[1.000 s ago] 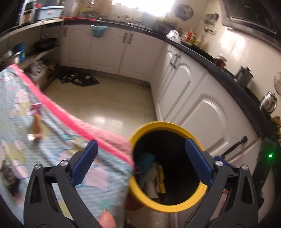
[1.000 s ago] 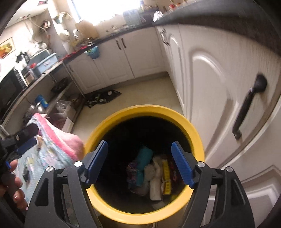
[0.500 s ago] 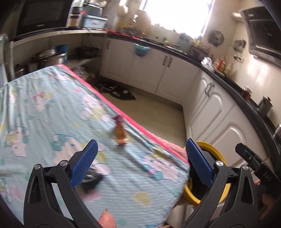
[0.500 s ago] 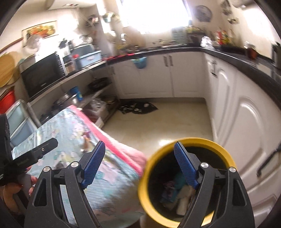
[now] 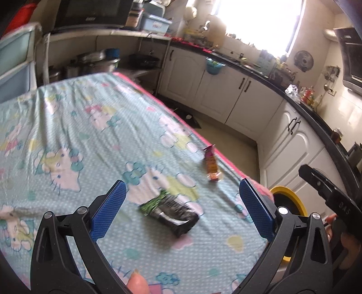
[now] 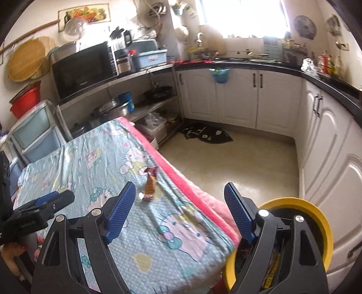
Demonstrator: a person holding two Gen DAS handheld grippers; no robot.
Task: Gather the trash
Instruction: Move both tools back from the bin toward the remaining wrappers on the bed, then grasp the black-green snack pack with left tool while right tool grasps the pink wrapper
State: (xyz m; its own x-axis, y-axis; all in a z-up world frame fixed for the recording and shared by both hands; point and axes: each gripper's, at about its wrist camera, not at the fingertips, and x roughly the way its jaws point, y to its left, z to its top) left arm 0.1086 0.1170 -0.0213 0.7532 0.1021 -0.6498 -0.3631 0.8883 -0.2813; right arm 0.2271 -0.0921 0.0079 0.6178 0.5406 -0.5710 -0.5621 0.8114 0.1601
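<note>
Dark wrapper [image 5: 170,211] with a green end lies flat on the tabletop [image 5: 74,126], near edge, between the left claw's [image 5: 182,209] fingers in its view but not touched. Orange wrapper [image 5: 211,166] lies farther right, close to the pink border [image 6: 181,178], apart from the dark one; also seen in the right view [image 6: 150,183]. Yellow-rimmed bin [image 6: 316,217] stands on the floor [image 6: 244,158] just beside the tabletop's near right corner, with trash inside, mostly hidden by the claw.

Left claw wide, nothing between the pads. Right claw [image 6: 181,214] wide too, empty; its jaws have just been opening a little further. It hangs over the tabletop corner and bin. Each claw shows at the edge of the other's view, with fingers of the holding hand.

Tabletop is covered by a light blue cartoon-cat cloth, slightly wrinkled. Kitchen around: white cabinets [image 6: 239,99] under a black counter along the far and right walls, bright window [image 6: 239,15] far, microwave [image 6: 83,67] on a shelf far left, dark mat [image 6: 207,134] on the pale floor, plastic drawers [image 6: 38,133] left.
</note>
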